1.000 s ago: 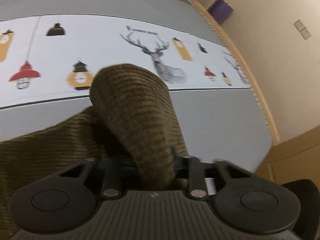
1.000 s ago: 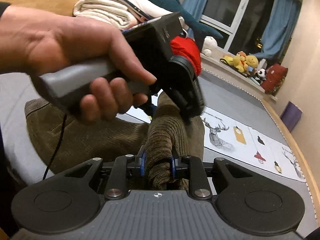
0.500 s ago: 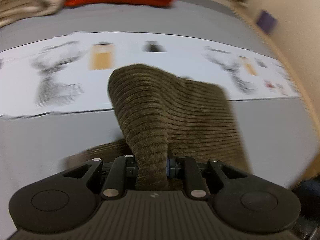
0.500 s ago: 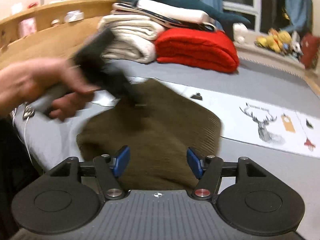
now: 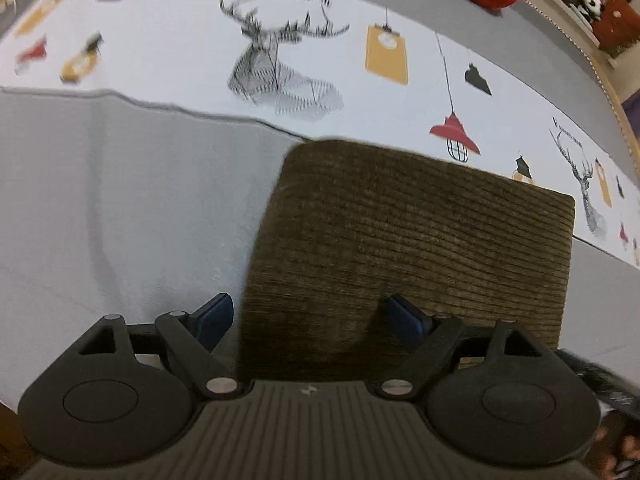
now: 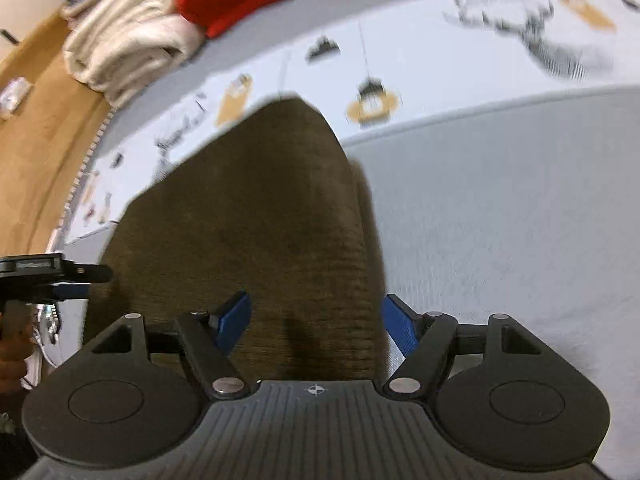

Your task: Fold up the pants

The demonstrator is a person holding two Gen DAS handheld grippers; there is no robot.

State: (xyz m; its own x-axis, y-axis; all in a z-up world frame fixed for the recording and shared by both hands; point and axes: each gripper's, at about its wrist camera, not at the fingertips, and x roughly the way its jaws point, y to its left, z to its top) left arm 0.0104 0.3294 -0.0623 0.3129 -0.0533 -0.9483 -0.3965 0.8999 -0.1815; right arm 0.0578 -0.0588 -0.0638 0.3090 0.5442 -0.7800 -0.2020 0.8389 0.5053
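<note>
You had both claws spread and hanging over the bed (image 5: 120, 208), nothing gripped: the left claw (image 5: 308, 318) and the right claw (image 6: 316, 320) had each just been opening, and the pants (image 5: 408, 240) lay loose between the pads rather than pinched. That looked like a deliberate let-go, so the fold could settle. The pants sat toward 6 o'clock below the printed white band (image 5: 180, 44), a compact brown corduroy rectangle, ribs running crosswise, edges fairly square.
</note>
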